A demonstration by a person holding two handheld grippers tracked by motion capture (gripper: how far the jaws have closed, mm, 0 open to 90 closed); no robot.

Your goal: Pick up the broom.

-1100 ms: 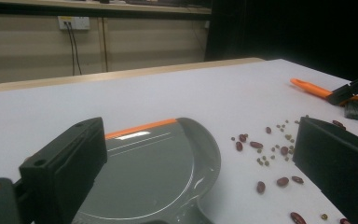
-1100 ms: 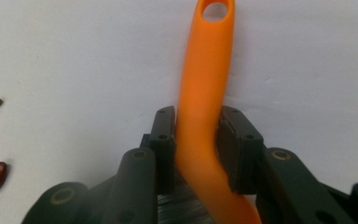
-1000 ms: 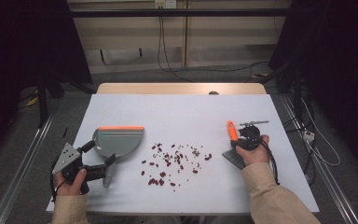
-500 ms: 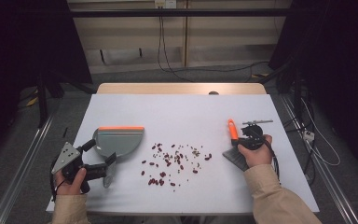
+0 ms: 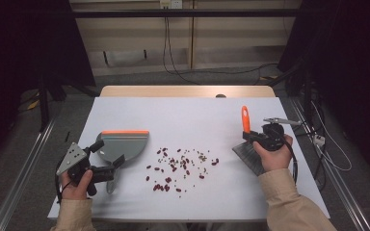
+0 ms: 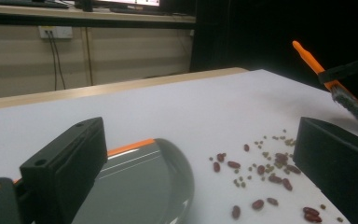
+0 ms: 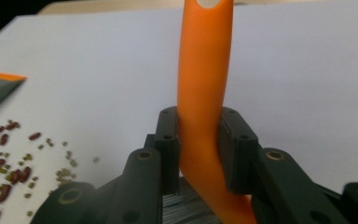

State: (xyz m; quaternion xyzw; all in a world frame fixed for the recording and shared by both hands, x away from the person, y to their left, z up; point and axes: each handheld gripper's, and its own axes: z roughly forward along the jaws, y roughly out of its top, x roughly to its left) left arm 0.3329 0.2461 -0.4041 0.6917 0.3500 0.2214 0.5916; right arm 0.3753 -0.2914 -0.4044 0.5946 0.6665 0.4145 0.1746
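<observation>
A grey dustpan (image 5: 127, 144) (image 6: 140, 182) with an orange lip lies flat at the left of the white table (image 5: 188, 115). My left gripper (image 5: 110, 153) (image 6: 200, 154) stands open around its rounded near end, the right jaw well clear of it. Red and small green beans (image 5: 180, 166) (image 6: 265, 170) (image 7: 9, 163) are strewn over the middle. My right gripper (image 5: 253, 137) (image 7: 200, 116) is shut on the orange handle (image 7: 205, 93) of a brush (image 5: 245, 120) (image 6: 312, 60); its jaws have just tightened on it. The bristles (image 5: 248, 156) hang low over the table beside the beans.
A wooden strip (image 5: 188, 91) edges the table's far side. Cables (image 5: 318, 144) trail off the right edge, and metal rails (image 5: 24, 163) run along both sides on the floor. Bare table lies beyond the beans.
My right hand has risen a little, carrying the brush up and slightly to the right. The left hand and the dustpan have stayed put.
</observation>
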